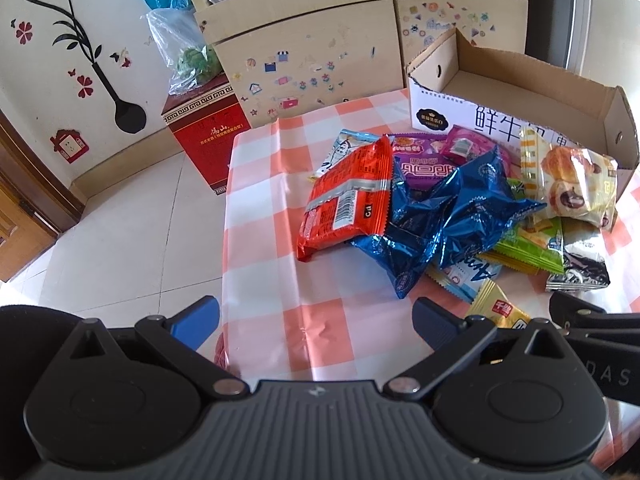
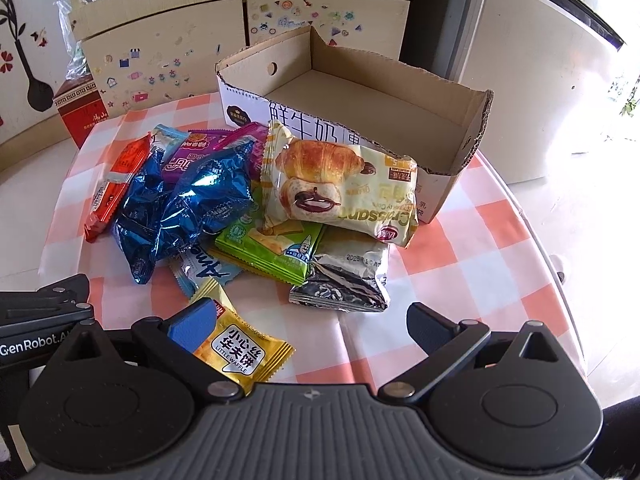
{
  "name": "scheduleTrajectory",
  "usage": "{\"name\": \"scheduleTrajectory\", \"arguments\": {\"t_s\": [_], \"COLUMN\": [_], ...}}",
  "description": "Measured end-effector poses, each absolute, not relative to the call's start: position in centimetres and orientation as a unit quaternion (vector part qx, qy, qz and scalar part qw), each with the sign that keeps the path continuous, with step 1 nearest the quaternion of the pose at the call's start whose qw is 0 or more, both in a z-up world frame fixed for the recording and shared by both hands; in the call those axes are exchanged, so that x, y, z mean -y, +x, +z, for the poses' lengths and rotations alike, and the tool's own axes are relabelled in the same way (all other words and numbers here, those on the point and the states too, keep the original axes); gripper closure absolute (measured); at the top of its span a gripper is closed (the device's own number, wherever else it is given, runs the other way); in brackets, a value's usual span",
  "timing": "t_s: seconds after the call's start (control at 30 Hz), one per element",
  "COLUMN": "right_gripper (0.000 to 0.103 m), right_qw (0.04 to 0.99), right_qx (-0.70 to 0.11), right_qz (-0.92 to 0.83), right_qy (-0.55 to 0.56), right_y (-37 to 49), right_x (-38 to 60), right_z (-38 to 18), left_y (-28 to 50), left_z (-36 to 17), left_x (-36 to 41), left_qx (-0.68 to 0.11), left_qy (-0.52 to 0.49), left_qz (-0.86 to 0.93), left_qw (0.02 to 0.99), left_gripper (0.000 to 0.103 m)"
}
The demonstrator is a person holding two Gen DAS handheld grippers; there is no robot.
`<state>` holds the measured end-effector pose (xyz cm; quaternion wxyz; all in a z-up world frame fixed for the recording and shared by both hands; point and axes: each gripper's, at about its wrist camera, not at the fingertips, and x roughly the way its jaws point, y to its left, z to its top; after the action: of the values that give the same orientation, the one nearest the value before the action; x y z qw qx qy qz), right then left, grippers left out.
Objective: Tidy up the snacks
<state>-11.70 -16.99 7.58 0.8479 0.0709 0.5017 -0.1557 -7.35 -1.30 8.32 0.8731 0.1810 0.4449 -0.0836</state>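
Crowding the cardboard box [image 2: 460, 148], snack packets [image 2: 208, 196] front both wide-spread tools.

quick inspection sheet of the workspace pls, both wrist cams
Surface: checked tablecloth, wrinkled.
Job's things: snack pile, including croissant pack, blue foil packs, red pack, waffle pack; cardboard box empty, behind pile.
Clutter: nothing seen on table.
Tongs: left tongs open, empty; right tongs open, waffle pack at one finger.
Cables: nothing seen.
Surroundings: stickered cabinet, red carton on floor.
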Motion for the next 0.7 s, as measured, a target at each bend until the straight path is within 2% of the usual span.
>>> {"name": "scheduleTrajectory", "arguments": {"t_s": [0.7], "right_gripper": [0.000], "right_qw": [0.846], "right_qx": [-0.506], "right_qz": [-0.158], "right_qy": [0.056], "right_y": [-11.52], "right_x": [16.67], "right_z": [7.12], "left_y": [-7.27], "left_z": [7.65], "left_x": [1.19], "left_qx": [-0.451], "left_qy": [0.181], "left_qz": [-0.083], "left_qw": [0.870], "left_gripper": [0.002]}}
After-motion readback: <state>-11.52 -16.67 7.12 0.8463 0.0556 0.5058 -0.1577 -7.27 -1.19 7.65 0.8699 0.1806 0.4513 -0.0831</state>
